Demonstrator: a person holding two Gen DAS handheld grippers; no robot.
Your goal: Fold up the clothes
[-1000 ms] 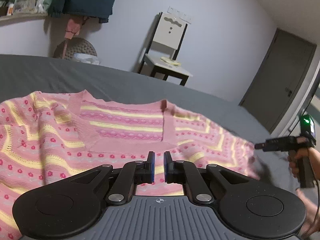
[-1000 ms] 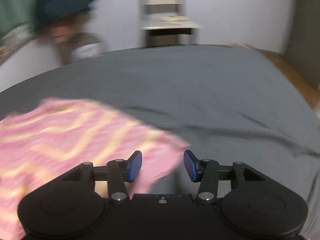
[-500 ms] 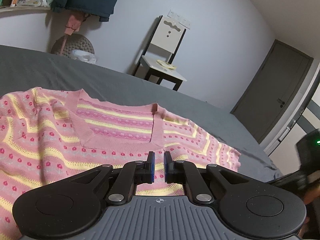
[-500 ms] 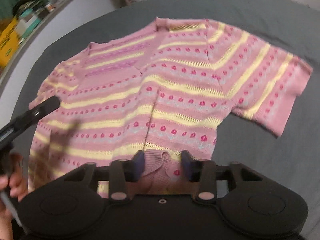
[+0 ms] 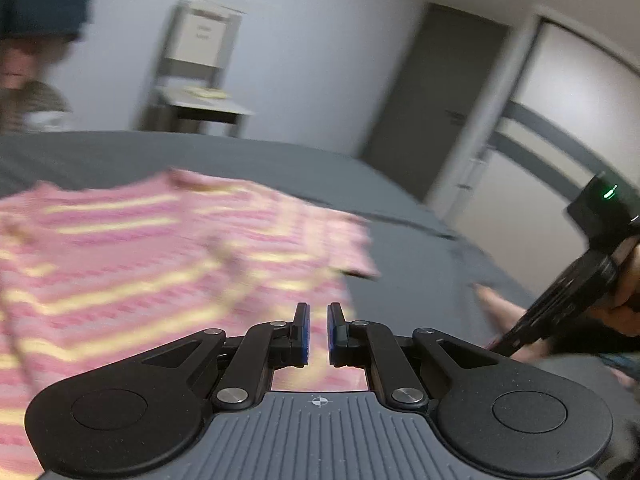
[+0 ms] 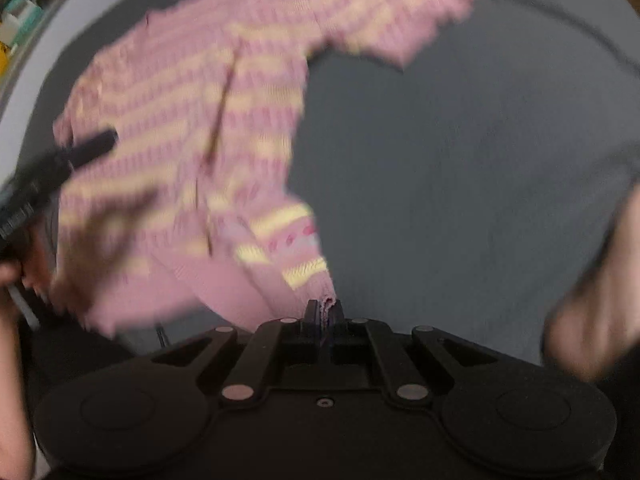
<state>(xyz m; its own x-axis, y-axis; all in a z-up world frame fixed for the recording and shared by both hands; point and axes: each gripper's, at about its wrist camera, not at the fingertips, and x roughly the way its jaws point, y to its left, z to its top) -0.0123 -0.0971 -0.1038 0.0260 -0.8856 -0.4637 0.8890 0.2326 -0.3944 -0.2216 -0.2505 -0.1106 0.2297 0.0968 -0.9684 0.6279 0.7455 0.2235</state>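
Grey bed (image 6: 460, 180) carries my sweater (image 6: 192, 112); right claw (image 6: 324, 312) pinches its hem, left claw (image 5: 316, 332) nearly closed, empty, above it

Right gripper (image 6: 323, 312) pinched shut pointing steeply down, left gripper (image 5: 317, 334) closed, empty

Dim, even indoor light; soft shadows. Heavy motion blur smears the pink sweater (image 6: 208, 128) and far wall in both views. Fisheye bends edges.
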